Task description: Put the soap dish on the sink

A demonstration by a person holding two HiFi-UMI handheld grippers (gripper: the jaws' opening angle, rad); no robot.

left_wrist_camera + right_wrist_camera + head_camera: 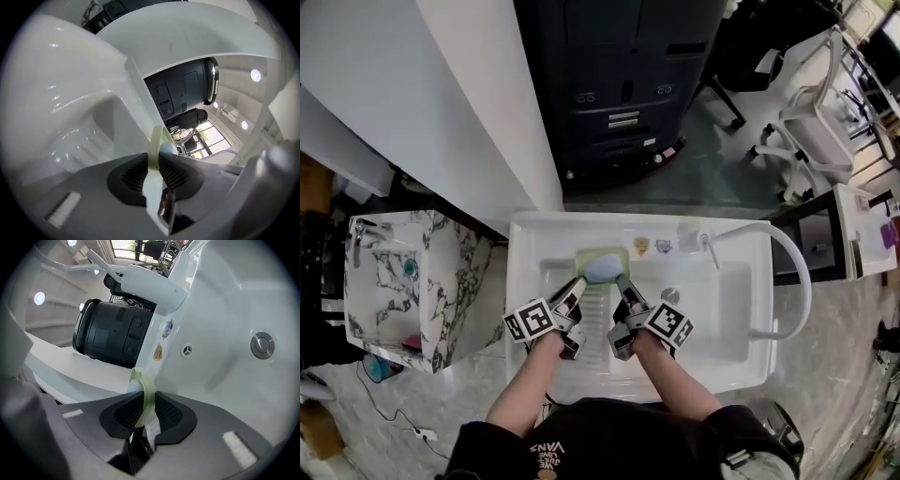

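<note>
One white ceramic sink (741, 361) stands on a grey speckled floor (694, 178), with one marble-patterned cabinet (441, 281) on its left and one black machine (619, 84) beyond. My left hand-held gripper (577, 286) and right hand-held gripper (624, 285) each pinch an edge of the one pale green soap dish (600, 254) at the basin's far end, with one blue soap (602, 270) in it.

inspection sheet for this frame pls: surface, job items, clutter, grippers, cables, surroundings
Surface: white sink; only the drain plug in the basin.
Job's things: pale green soap dish with soap in it, held over the back of the basin; contact with the sink cannot be told.
Clutter: two stickers on the back ledge.
Grippers: left gripper and right gripper each shut on a side rim of the dish.
Cables: thin cable on the floor; white hose beside the sink.
Surroundings: marble cabinet, dark machine, white chairs.
</note>
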